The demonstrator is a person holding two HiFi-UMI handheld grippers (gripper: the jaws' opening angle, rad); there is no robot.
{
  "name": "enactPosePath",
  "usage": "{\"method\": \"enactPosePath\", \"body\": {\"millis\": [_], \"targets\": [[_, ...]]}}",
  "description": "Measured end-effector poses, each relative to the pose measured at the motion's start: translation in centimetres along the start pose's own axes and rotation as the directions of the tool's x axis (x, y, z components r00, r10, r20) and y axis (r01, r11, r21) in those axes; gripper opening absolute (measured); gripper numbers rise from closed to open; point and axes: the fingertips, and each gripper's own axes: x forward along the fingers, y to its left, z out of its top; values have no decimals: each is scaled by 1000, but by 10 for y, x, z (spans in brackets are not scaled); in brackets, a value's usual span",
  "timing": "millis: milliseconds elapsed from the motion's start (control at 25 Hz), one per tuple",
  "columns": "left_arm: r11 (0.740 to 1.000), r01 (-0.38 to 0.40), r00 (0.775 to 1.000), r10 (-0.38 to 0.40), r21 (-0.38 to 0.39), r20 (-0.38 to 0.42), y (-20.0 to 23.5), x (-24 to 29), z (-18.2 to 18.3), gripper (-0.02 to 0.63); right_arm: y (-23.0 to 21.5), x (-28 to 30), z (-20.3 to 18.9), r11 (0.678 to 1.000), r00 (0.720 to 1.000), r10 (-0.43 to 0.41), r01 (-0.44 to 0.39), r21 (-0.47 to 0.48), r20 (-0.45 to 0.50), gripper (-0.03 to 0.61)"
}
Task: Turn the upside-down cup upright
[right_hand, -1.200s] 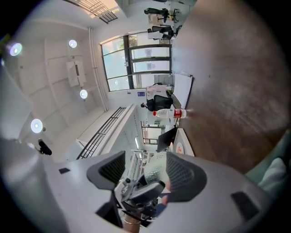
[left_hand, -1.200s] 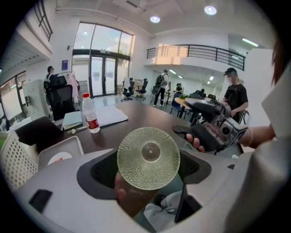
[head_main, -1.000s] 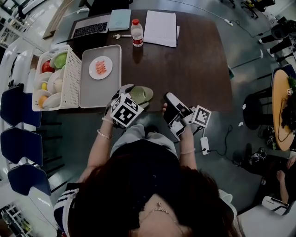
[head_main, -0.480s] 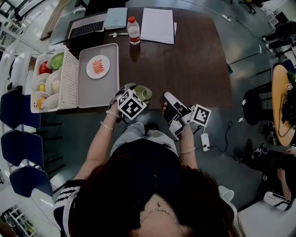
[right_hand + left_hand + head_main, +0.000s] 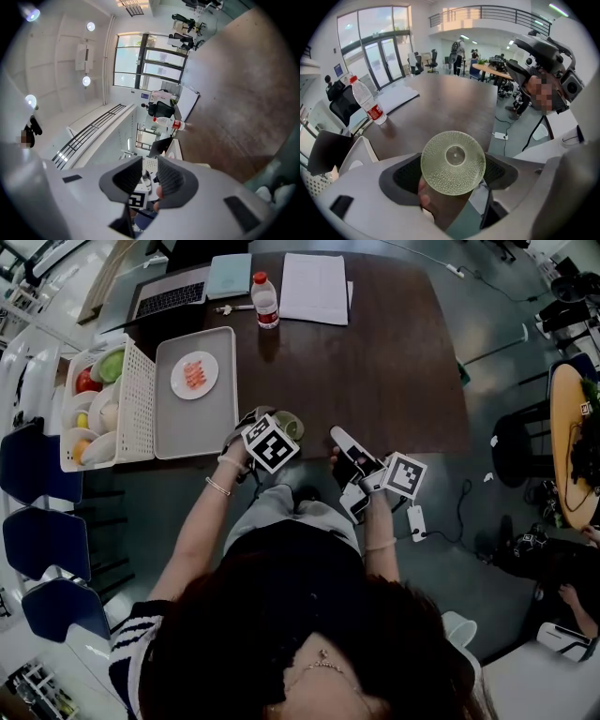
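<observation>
- Since a second ago the left gripper [image 5: 279, 431] has dropped toward the table's near edge, carrying the cup [image 5: 453, 162]; the head view has also shifted a bit.
- Left edge: blue chairs [image 5: 37, 465] sit beside a white basket [image 5: 139, 399], which touches the tray [image 5: 202, 423]. A plate [image 5: 195, 375] lies on the tray.
- Left gripper's jaws are clamped on the cup, one pad on each side. The dimpled base faces the camera, so the cup is not upright yet.
- The cup sits at the table's near edge, just right of the tray's corner. Cannot tell if it touches the wood.
- Right gripper [image 5: 149, 176] is held off the near edge, right of the cup. Its jaws have just been closing and are now a narrow gap, gripping nothing.
- Room to move: a wide stretch of dark table [image 5: 375, 362] runs right of the cup to the far right edge.
- Far edge: laptop [image 5: 169, 298], bottle [image 5: 266, 302], papers [image 5: 315, 289].
- Hidden: the marker cube covers the left jaws in the head view. The cup's mouth is unseen. Hair fills the lower head view, and the basket contents are hard to make out.
- Surface is dark wood, the floor grey. The room is a bright open office with glass doors and a balcony rail.
</observation>
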Motion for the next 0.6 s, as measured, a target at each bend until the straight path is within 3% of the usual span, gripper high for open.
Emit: {"method": "enactPosePath", "body": {"millis": [280, 600], "targets": [[999, 10, 999, -8, 38, -44, 0, 13, -3, 391, 1, 1, -3, 1000, 1000, -3, 3, -20, -8, 92], [999, 34, 999, -34, 38, 2, 2, 19, 8, 393, 1, 2, -4, 1000, 1000, -1, 0, -24, -13, 87]]}}
